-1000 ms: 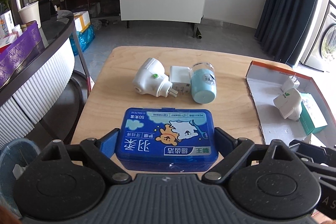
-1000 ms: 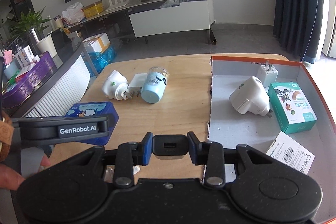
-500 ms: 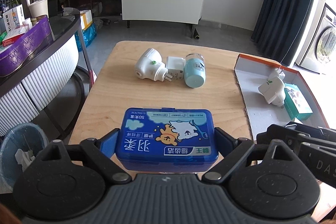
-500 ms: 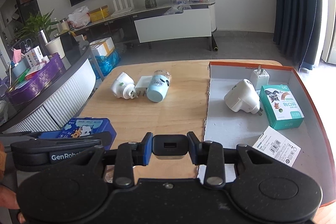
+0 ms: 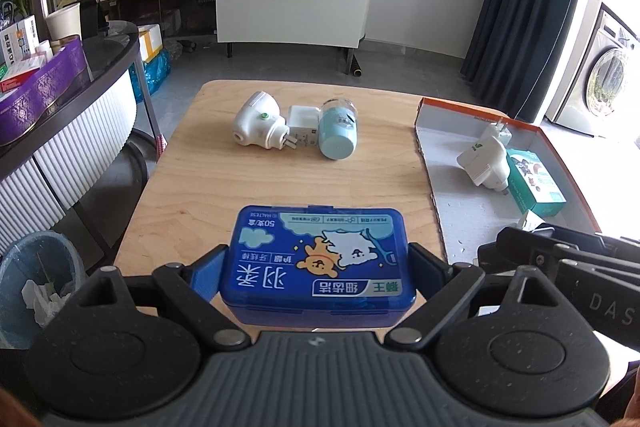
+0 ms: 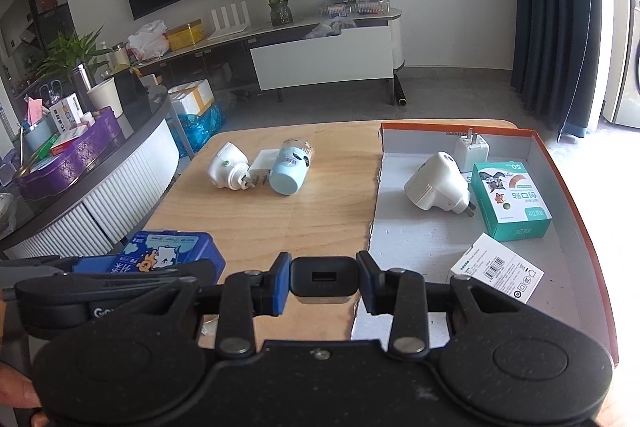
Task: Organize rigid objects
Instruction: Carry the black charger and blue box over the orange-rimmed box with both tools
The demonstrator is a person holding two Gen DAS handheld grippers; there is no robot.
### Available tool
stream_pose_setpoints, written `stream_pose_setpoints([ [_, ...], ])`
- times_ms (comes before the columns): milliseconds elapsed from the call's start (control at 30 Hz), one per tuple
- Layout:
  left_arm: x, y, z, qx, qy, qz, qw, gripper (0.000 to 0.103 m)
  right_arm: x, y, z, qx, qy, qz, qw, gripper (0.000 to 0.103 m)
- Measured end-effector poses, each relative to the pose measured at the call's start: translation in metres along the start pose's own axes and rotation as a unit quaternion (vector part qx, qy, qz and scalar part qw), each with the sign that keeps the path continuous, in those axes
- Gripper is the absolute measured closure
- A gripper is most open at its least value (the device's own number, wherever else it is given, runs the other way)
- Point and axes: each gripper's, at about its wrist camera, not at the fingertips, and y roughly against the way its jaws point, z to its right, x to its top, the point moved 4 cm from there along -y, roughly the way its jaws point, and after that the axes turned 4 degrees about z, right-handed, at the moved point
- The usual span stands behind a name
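The left gripper [image 5: 318, 267] is clenched on the blue floss box [image 5: 320, 261], its blue pads pressing the two short ends so the lid faces up and the box sits level, seemingly lifted clear of the tabletop [image 5: 248, 195] near the front edge. The right gripper [image 6: 323, 277] grasps a small black charger [image 6: 323, 275] by its sides, USB port facing the camera, poised right over the near left rim of the orange-edged tray [image 6: 576, 183]. Both holds look chosen for carrying: a side grip leaves each item's underside free to be set down flat. Inside the tray already lie a white plug adapter [image 6: 438, 187], a white cube charger [image 6: 472, 149] behind it, a teal carton [image 6: 510, 201] to its right and a white label card [image 6: 498, 273] nearest the front, which suggests the tray is the collecting place. Left of the tray, on the bare wood, a second white adapter [image 5: 258, 125], a white square charger [image 5: 303, 123] and a pale blue bottle [image 5: 338, 135] lying on its side touch in a row, probably awaiting their turn. The charger is nearer the tray than the floss box is.
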Motion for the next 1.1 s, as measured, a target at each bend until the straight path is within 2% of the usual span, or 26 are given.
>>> stream_pose_setpoints([
  [633,-0.005,0.006,0.044,-0.036,-0.034,0.004,0.9988,0.009,-0.001,0.025,0.040,-0.033,-0.022,0.021,0.999,0.060],
  [1100,-0.006,-0.001,0.080,-0.069,-0.063,-0.002,0.9956,0.009,-0.004,0.037,0.080,-0.073,-0.051,0.030,0.996,0.060],
])
